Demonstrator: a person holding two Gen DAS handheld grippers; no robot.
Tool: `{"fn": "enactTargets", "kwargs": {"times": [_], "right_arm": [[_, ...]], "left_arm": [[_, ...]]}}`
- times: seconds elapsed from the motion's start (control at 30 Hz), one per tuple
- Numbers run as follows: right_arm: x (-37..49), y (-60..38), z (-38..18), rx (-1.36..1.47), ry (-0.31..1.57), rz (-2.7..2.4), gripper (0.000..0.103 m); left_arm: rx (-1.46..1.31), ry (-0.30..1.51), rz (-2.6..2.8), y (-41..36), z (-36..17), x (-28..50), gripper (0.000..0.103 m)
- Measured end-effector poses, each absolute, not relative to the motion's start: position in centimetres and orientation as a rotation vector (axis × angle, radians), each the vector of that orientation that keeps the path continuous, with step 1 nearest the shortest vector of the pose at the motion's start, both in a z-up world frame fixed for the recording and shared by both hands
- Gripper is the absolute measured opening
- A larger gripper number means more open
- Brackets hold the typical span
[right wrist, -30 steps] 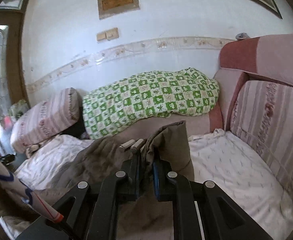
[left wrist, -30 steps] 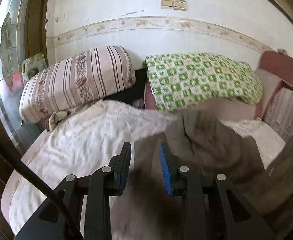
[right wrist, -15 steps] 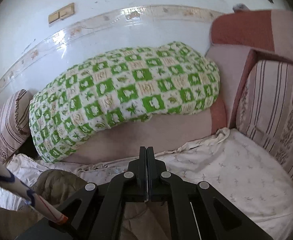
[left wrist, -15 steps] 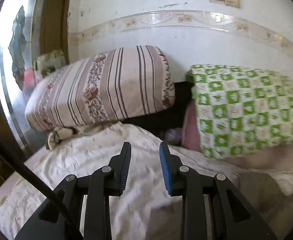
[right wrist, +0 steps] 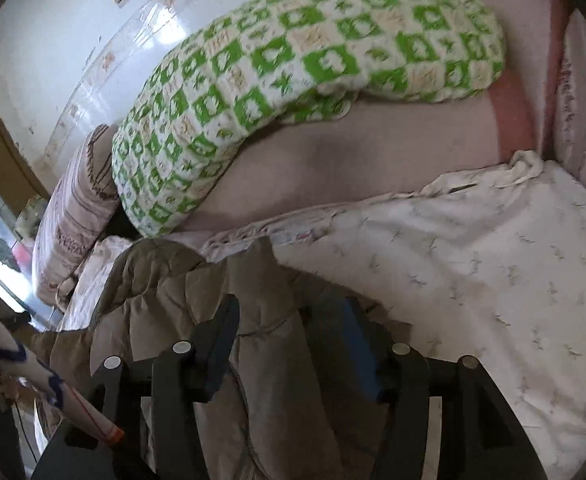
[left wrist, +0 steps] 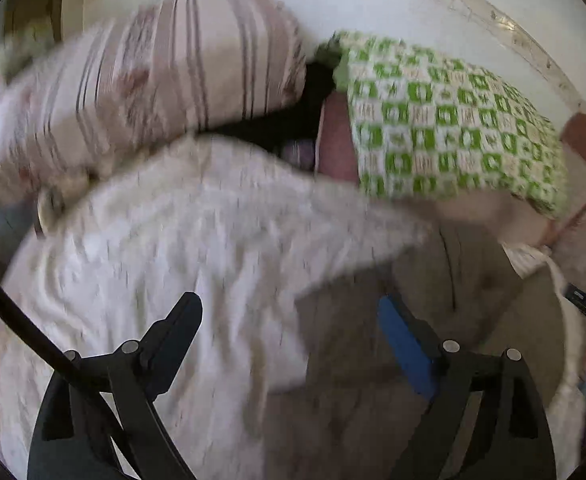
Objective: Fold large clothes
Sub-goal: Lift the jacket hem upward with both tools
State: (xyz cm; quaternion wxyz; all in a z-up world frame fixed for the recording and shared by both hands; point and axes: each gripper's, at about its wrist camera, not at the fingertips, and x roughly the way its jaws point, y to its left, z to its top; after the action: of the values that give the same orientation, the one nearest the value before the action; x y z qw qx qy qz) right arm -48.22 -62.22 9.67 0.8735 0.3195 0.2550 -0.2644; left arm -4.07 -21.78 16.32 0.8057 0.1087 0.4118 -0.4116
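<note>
1. Opening wide: left hand-held gripper point(left wrist: 293, 320), jaws apart over the white sheet point(left wrist: 165, 248), clamping nothing, brown garment's edge lying between them.
2. Opening too: right hand-held gripper point(right wrist: 289, 328), jaws apart, pressing on nothing, brown garment point(right wrist: 181, 292) bunching between them.
3. Lying crumpled on the sheet-covered sofa, near the green checked blanket point(right wrist: 293, 60) and striped pillow point(left wrist: 153, 72): the garment.
</note>
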Motion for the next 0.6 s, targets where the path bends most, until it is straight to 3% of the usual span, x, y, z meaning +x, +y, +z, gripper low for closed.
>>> {"fn": "enactTargets", "kwargs": {"times": [0.2, 0.37, 0.4, 0.43, 0.47, 0.5, 0.53, 0.6], "right_arm": [[-44.0, -62.6, 8.9, 0.622, 0.608, -0.443, 0.061], [-42.0, -62.9, 7.3, 0.602, 0.687, -0.406, 0.060], [-42.1, -62.8, 7.2, 0.600, 0.686, -0.401, 0.051], [-42.3, -62.8, 7.2, 0.588, 0.691, -0.407, 0.031], [-42.5, -62.8, 7.3, 0.579, 0.698, -0.423, 0.025], [-42.8, -62.8, 7.3, 0.581, 0.695, -0.421, 0.020], [-43.2, -62.7, 7.5, 0.573, 0.684, -0.425, 0.017], [-43.8, -62.0, 8.3, 0.522, 0.671, -0.461, 0.014]], "left_arm": [[0.089, 1.064, -1.033, -14.3, 11.6, -2.2, 0.090], [-0.040, 1.282, -1.238, -14.6, 5.3, -2.1, 0.090], [-0.089, 1.321, -1.312, -15.4, 4.2, -2.5, 0.090], [-0.097, 1.330, -1.345, -16.1, 3.8, -2.8, 0.090], [-0.086, 1.311, -1.355, -16.9, 3.5, -3.2, 0.090], [-0.081, 1.293, -1.352, -17.3, 3.5, -3.4, 0.085], [-0.080, 1.269, -1.360, -17.7, 3.7, -3.8, 0.063], [-0.022, 1.195, -1.308, -18.5, 4.8, -4.4, 0.041]]}}
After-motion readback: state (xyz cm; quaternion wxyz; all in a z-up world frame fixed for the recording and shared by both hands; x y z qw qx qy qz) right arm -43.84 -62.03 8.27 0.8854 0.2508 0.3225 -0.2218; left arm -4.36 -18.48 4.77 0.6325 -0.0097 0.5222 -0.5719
